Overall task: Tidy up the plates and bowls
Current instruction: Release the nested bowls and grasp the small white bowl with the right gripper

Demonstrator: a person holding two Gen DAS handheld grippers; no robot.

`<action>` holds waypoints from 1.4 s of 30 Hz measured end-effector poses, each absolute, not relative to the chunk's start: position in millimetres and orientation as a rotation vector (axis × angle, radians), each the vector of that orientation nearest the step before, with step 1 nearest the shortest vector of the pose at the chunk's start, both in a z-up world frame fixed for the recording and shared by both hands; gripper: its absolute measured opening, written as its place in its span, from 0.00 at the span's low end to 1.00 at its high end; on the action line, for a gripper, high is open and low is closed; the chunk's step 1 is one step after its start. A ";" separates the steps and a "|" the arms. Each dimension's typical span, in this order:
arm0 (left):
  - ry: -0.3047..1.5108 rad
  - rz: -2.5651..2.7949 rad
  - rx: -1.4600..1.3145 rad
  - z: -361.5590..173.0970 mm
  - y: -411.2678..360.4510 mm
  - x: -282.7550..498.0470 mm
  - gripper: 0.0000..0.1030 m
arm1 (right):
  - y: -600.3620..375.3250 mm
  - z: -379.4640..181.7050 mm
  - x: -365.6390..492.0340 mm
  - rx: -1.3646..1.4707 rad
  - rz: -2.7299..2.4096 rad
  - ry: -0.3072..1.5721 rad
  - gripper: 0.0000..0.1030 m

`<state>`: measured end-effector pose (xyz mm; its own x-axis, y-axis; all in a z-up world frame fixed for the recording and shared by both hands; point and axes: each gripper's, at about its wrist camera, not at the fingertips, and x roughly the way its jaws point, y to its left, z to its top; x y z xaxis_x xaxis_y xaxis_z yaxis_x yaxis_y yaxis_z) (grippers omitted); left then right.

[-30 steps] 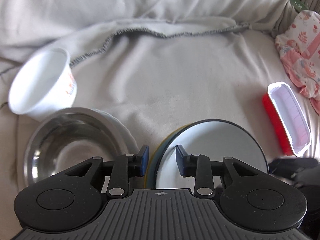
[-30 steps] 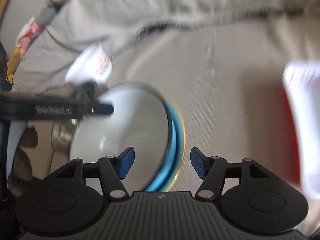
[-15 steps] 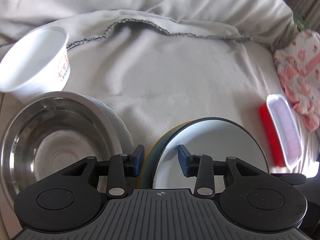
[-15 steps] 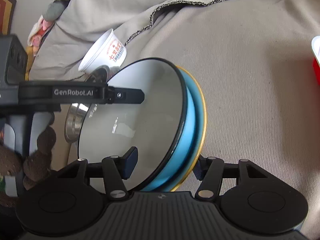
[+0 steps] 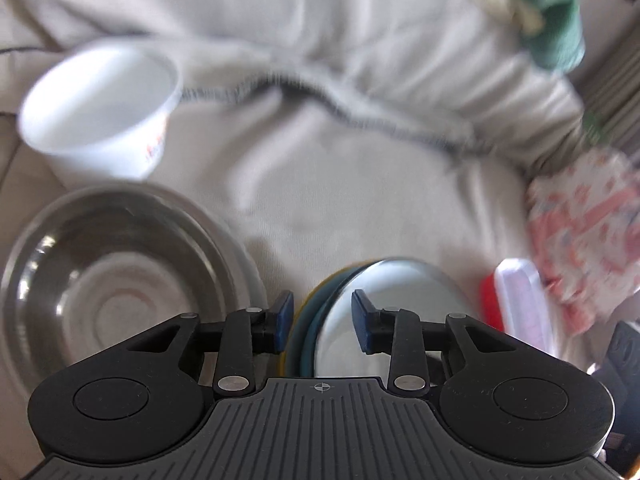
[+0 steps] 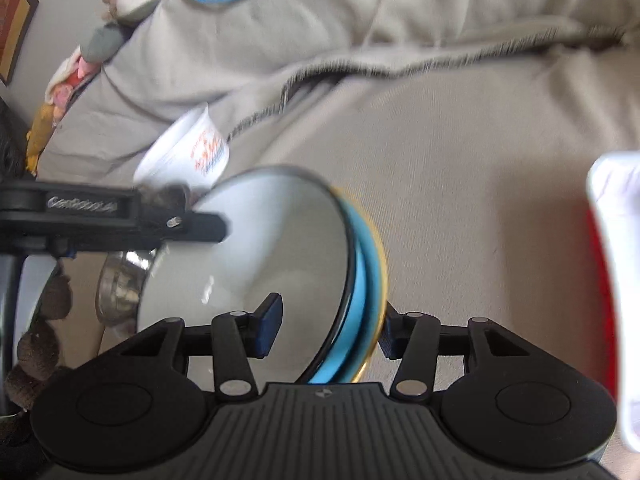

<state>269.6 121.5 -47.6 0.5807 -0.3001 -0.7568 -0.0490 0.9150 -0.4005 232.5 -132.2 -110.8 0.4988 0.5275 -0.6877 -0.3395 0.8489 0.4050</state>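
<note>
A stack of plates, white with a black rim on top of a blue and a yellow one [image 6: 280,240], is held tilted between both grippers. My left gripper [image 5: 322,328] is shut on the stack's edge [image 5: 320,328]; the plates show in the left wrist view [image 5: 392,292]. My right gripper [image 6: 328,330] straddles the opposite edge, its fingers [image 6: 268,320] against the stack. A steel bowl [image 5: 112,280] sits on a white plate at the left. A white paper bowl [image 5: 104,112] with red print lies behind it, also in the right wrist view [image 6: 188,156].
A red container with a white lid [image 5: 520,300] lies at the right, seen also in the right wrist view [image 6: 612,280]. Pink patterned cloth [image 5: 584,232] and a green cloth [image 5: 556,32] lie at the back right. Everything rests on a rumpled beige blanket [image 5: 340,180].
Both views have shifted and blurred. The plate stack has moved nearer me and tilted more, held by both grippers. The steel bowl looms larger at the left.
</note>
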 end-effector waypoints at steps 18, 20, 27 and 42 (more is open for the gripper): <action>0.727 0.246 -0.915 -65.2 331.0 320.9 0.34 | 29.9 24.9 331.4 -0.102 0.416 0.838 0.71; 0.721 0.234 -0.905 -70.1 331.5 322.1 0.34 | 60.3 8.1 350.4 -0.065 0.432 0.896 0.71; 0.695 0.349 -0.862 -75.8 336.7 313.1 0.20 | 132.7 -59.9 404.9 -0.014 0.355 1.019 0.49; 0.812 0.310 -0.674 -55.1 313.2 320.9 0.27 | 106.8 -77.9 406.8 0.096 0.491 1.110 0.09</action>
